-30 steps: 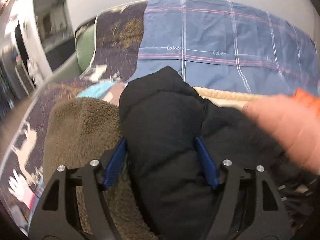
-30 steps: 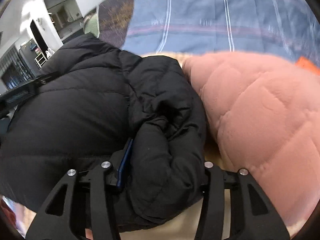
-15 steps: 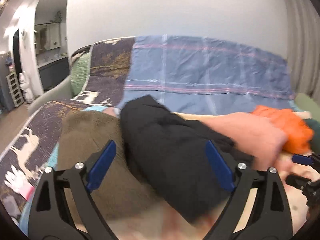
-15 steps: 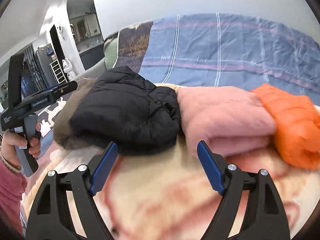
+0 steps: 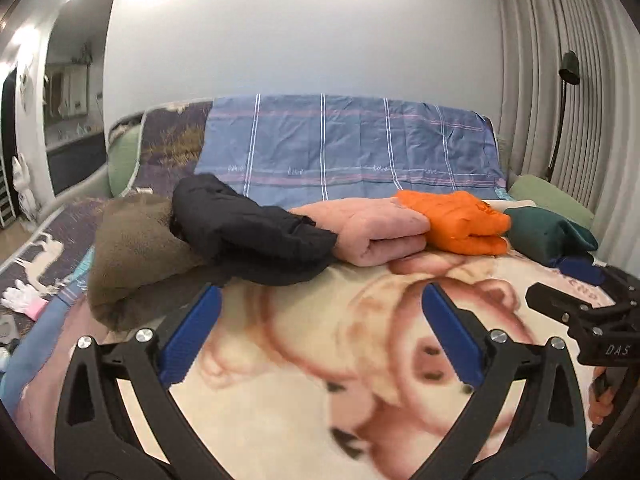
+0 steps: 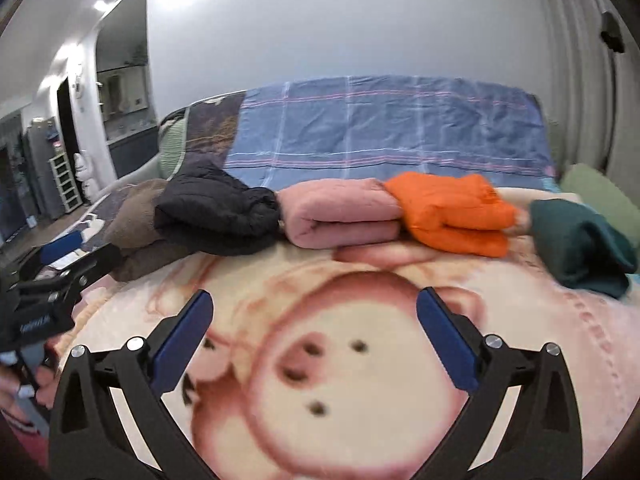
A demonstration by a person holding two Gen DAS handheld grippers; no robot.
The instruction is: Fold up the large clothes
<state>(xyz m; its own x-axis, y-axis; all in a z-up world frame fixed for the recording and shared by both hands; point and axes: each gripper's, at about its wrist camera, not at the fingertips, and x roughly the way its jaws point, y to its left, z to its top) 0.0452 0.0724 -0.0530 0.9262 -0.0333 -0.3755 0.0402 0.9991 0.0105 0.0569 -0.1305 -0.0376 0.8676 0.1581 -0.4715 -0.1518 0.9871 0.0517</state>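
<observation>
Left wrist view, item one: left gripper (image 5: pixel 320 324), jaws spread wide and empty, raised over the pig-print blanket (image 5: pixel 320 400). A second ago these same jaws were clamped on the black puffer jacket (image 5: pixel 248 232); the jacket is now released and the tool has pulled back.

Item two: right gripper (image 6: pixel 314 330), jaws likewise parted with nothing between them, also withdrawn from the jacket it held a second ago.

Item three: black puffer jacket, folded into a bundle, lying at the far edge of the blanket, leaning on the brown fleece garment (image 5: pixel 136 252) to its left and touching the pink folded garment (image 5: pixel 380 232) on its right.

Item four: remainder of the row, running rightward: orange folded jacket (image 5: pixel 460 224), then dark green folded garment (image 5: pixel 552 236).

Assessment: five bundles lie side by side and both tools are free, so the black jacket's fold appears finished. No unfolded garment shows in either view; whether any remains cannot be told.
</observation>
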